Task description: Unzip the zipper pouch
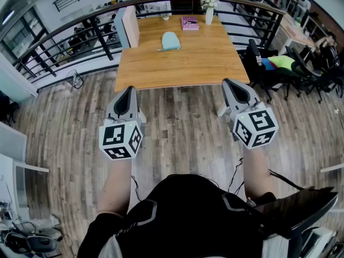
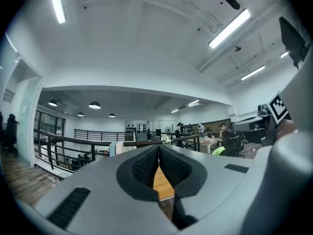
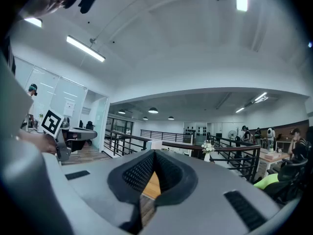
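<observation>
Zipper pouch pale-blue, rounded, on wooden table; left gripper, right gripper fingers pressed together.

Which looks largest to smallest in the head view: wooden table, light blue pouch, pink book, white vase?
1. wooden table
2. light blue pouch and pink book, too alike to rank
3. white vase

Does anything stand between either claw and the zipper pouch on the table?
Nothing visible does. The zipper pouch lies alone on the table; only bare tabletop and floor separate it from the left claw and right claw, both shut. The book and vase stand beyond it.
</observation>
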A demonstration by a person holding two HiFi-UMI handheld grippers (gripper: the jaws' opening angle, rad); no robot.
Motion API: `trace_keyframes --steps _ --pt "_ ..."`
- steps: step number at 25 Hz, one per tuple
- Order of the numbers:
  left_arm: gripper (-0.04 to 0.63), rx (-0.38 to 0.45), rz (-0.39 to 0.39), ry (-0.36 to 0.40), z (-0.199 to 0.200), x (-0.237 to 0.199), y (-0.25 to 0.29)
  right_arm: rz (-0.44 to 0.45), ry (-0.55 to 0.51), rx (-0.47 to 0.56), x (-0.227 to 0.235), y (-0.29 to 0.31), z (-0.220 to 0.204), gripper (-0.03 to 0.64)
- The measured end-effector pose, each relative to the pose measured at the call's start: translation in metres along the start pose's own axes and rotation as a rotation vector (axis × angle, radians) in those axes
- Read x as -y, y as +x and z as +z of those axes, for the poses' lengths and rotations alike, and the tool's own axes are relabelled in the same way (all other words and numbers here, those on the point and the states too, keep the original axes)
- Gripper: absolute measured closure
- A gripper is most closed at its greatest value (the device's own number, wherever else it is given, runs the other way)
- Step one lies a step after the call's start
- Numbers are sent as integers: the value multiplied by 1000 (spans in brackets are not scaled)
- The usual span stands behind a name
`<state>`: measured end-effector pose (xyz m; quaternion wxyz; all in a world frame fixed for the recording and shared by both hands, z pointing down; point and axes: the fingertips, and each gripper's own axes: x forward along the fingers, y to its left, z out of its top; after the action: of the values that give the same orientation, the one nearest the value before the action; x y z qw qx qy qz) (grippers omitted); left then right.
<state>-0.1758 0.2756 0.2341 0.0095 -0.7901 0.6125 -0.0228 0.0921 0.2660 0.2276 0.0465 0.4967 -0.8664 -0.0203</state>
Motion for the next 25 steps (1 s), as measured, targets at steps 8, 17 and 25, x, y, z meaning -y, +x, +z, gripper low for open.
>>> trace_keyframes --steps 8,17,25 --pt "566 -2 -3 5 -3 8 -2 12 -6 2 2 -5 -2 611" --pt "566 -24 -35 13 0 22 -7 51 44 40 1 -13 5 609" --pt "565 -15 -43 10 0 28 -17 61 39 39 0 -16 1 607"
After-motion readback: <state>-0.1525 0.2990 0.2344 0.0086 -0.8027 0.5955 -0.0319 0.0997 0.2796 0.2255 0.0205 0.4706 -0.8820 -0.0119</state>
